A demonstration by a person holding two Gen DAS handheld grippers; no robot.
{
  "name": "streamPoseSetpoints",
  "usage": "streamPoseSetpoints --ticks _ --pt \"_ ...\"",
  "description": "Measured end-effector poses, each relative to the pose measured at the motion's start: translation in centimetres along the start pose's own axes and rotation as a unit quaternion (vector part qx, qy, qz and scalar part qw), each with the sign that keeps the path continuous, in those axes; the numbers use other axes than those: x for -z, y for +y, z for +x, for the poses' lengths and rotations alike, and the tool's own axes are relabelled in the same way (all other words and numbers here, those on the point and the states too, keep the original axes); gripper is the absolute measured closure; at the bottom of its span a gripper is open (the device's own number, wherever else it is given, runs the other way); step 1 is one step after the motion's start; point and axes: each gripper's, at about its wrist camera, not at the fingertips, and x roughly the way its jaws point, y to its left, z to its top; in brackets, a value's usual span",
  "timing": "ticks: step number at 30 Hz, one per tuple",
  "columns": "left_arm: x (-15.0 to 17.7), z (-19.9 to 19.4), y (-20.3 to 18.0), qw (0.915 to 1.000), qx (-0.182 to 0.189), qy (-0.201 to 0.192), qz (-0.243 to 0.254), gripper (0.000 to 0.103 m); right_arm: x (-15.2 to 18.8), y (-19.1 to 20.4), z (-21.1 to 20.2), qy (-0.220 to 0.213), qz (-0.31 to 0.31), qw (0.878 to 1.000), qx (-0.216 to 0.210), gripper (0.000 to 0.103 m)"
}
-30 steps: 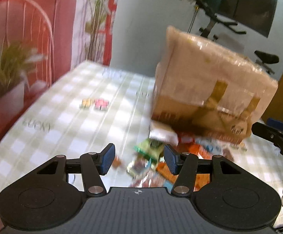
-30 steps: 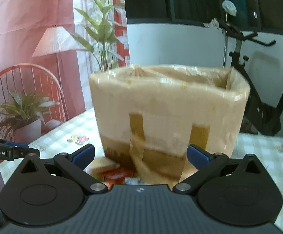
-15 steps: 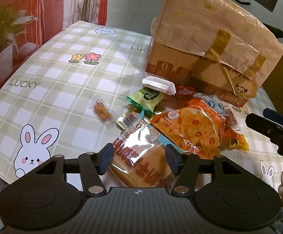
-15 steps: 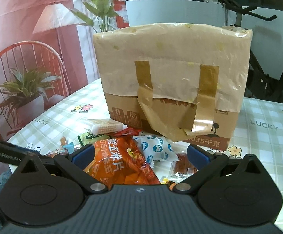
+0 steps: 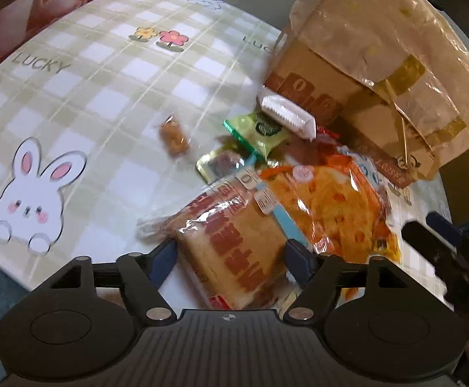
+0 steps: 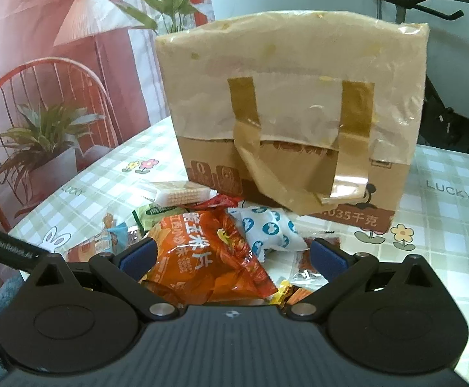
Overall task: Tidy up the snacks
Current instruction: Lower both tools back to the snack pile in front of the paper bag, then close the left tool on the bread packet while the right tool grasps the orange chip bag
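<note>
Blue-padded left gripper (image 5: 231, 256) is spread wide, its fingers straddling the bread packet (image 5: 234, 242) near the table (image 5: 111, 74) edge, not clamping it. Right gripper (image 6: 231, 254) is also wide open, hovering over the orange chip bag (image 6: 202, 258). Snacks are piled right in front of the taped cardboard box (image 6: 292, 113).

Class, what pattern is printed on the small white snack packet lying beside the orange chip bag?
Blue round spots on white packet, clearest in the right wrist view.
</note>
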Motion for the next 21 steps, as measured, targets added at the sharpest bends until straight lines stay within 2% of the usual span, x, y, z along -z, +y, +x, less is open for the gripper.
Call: streamPoseSetpoints --ticks 6,10,21 --pt "-2.5 1.6 -0.9 0.9996 0.005 -0.019 0.021 0.025 0.1 -0.3 0.0 -0.001 0.012 1.0 0.01 0.0" --pt "-3.6 2.6 -1.7 0.999 -0.007 -0.029 0.033 0.022 0.3 -0.6 -0.1 0.003 0.018 1.0 0.014 0.0" --pt "-1.4 3.0 -2.5 0.996 -0.021 -0.041 0.077 0.016 0.4 -0.3 1.0 0.024 0.025 0.999 0.01 0.0"
